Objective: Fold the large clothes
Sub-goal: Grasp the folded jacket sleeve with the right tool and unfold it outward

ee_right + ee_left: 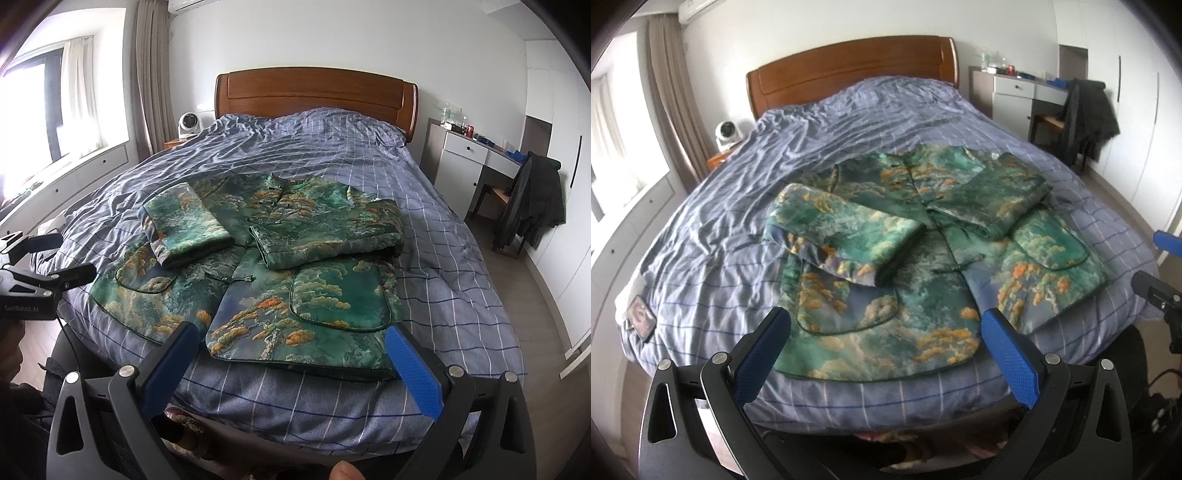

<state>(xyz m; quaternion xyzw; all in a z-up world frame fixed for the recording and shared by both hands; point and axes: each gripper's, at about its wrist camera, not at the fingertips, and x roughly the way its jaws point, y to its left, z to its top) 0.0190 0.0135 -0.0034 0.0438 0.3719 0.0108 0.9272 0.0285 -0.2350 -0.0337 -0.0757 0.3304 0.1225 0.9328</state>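
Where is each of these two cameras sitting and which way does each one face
Left wrist: on the left gripper at the foot of the bed, facing the headboard over the green jacket; its open blue fingers show, and the right gripper at the right edge.
Right wrist: on the right gripper, slightly further right, facing the same way; its open fingers, the left gripper and a fingertip show.
Shared: jacket, bed, desk, white fan.
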